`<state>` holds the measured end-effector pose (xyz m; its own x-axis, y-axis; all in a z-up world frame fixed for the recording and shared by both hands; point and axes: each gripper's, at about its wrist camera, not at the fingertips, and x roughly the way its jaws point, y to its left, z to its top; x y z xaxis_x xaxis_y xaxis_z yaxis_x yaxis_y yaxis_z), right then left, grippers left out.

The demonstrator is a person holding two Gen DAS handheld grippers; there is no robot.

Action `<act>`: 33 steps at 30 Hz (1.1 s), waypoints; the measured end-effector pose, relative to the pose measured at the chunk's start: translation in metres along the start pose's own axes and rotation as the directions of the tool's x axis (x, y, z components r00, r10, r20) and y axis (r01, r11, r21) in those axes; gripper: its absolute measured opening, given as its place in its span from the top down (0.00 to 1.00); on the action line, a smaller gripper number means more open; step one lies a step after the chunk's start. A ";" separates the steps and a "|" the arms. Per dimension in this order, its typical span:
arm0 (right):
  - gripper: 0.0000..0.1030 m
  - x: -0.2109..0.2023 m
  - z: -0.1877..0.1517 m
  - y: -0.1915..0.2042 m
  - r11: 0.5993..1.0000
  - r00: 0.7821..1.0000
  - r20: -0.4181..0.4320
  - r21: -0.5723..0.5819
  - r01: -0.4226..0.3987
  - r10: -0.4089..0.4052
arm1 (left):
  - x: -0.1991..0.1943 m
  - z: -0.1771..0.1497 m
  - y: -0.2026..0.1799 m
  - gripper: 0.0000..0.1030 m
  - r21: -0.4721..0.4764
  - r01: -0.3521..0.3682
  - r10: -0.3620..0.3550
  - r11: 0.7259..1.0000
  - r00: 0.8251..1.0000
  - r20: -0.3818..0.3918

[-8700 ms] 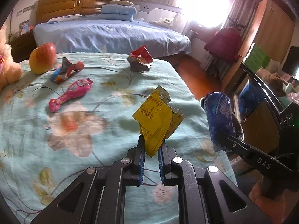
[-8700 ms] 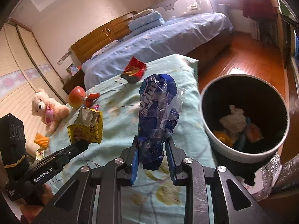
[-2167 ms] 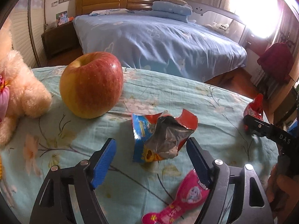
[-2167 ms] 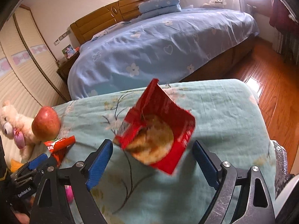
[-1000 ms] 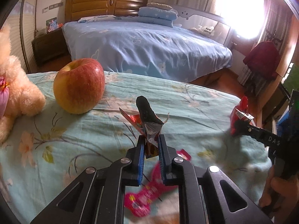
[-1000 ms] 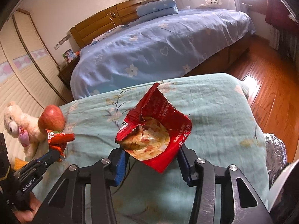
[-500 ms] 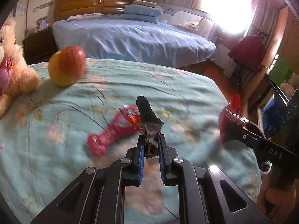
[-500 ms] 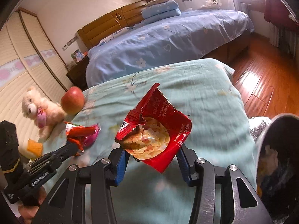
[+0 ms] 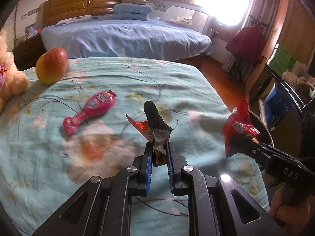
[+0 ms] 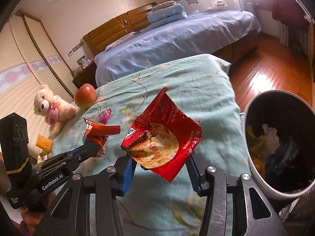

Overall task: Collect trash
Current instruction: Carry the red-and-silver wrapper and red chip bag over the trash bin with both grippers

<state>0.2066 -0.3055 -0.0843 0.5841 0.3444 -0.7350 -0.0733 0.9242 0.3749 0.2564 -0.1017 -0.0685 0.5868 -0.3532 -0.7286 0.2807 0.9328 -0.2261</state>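
Note:
My left gripper [image 9: 159,153] is shut on a crumpled red and silver snack wrapper [image 9: 155,125], held above the teal flowered bedspread [image 9: 59,137]. It also shows in the right wrist view [image 10: 98,133]. My right gripper [image 10: 160,169] is shut on an open red chip bag [image 10: 163,135], held above the bed's right side. That bag shows in the left wrist view [image 9: 236,129]. A round trash bin [image 10: 279,141] with trash inside stands on the floor right of the bed, close to the red bag.
A pink toy-shaped package [image 9: 90,110], a red apple [image 9: 52,67] and a teddy bear [image 10: 51,106] lie on the bedspread. An orange object [image 10: 44,142] lies near the bear. A blue bed [image 9: 126,37] stands behind. Wooden floor [image 10: 271,66] lies to the right.
Both grippers have pulled back from the far part of the bed toward the right edge with their wrappers. The trash bin has come further into the right wrist view.

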 end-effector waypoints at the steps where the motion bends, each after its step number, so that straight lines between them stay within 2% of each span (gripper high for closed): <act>1: 0.53 -0.004 -0.002 -0.003 1.000 1.000 0.005 0.006 0.002 -0.002 | 0.000 -0.001 -0.003 0.88 0.002 0.001 -0.001 1.000 1.000 -0.001; 33: 0.53 -0.068 -0.022 -0.072 0.990 0.992 0.082 0.106 0.092 -0.100 | 0.007 -0.005 -0.102 0.88 0.183 0.071 -0.067 0.981 0.997 -0.029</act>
<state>0.1543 -0.3918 -0.0736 0.6526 0.2352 -0.7203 0.0664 0.9292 0.3636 0.2279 -0.1987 -0.0540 0.5442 -0.4122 -0.7307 0.4555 0.8766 -0.1553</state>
